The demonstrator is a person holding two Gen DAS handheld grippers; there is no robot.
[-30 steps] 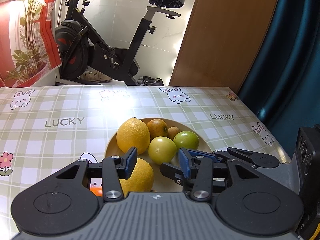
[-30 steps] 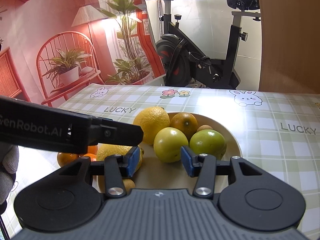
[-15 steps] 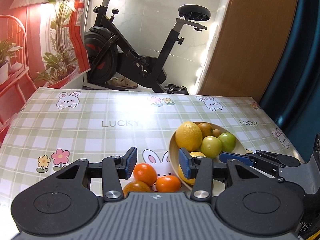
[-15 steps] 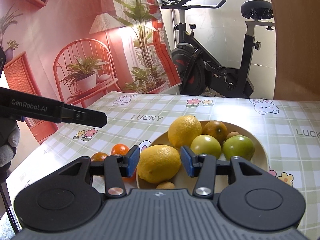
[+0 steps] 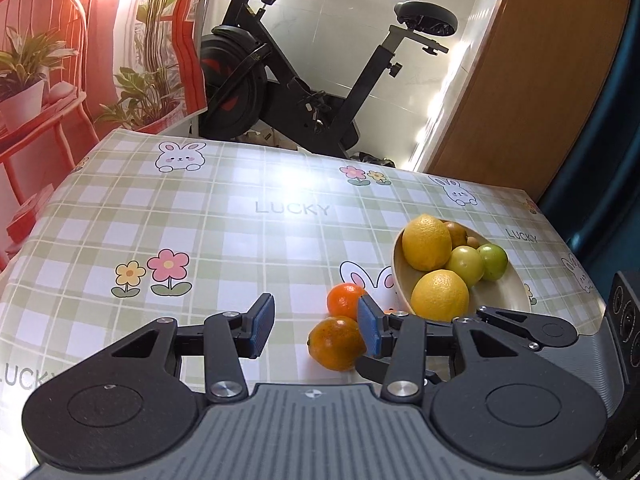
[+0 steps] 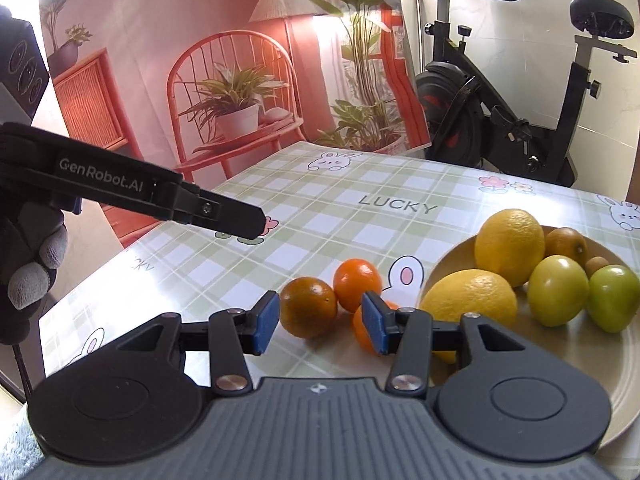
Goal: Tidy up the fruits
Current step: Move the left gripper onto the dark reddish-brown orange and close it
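A beige bowl (image 5: 508,292) (image 6: 448,264) on the checked tablecloth holds two lemons (image 5: 426,242) (image 6: 510,246), two green fruits (image 5: 493,261) (image 6: 612,300) and a brownish orange (image 6: 566,242). Three oranges lie on the cloth left of the bowl: a dark one (image 5: 336,342) (image 6: 308,307), a bright one (image 5: 345,300) (image 6: 357,284), and one partly hidden behind my right finger (image 6: 362,330). My left gripper (image 5: 316,330) is open and empty, above the cloth beside the dark orange. My right gripper (image 6: 320,322) is open and empty, just behind the oranges.
The table's left edge (image 6: 100,280) and far edge (image 5: 280,148) are in view. An exercise bike (image 5: 304,80) stands behind the table. A red mural with a chair covers the left wall (image 6: 224,92). The left gripper's side shows in the right wrist view (image 6: 160,196).
Both grippers have pulled back and swung left from over the bowl. The three oranges on the cloth have come into view. Both stay open and empty.
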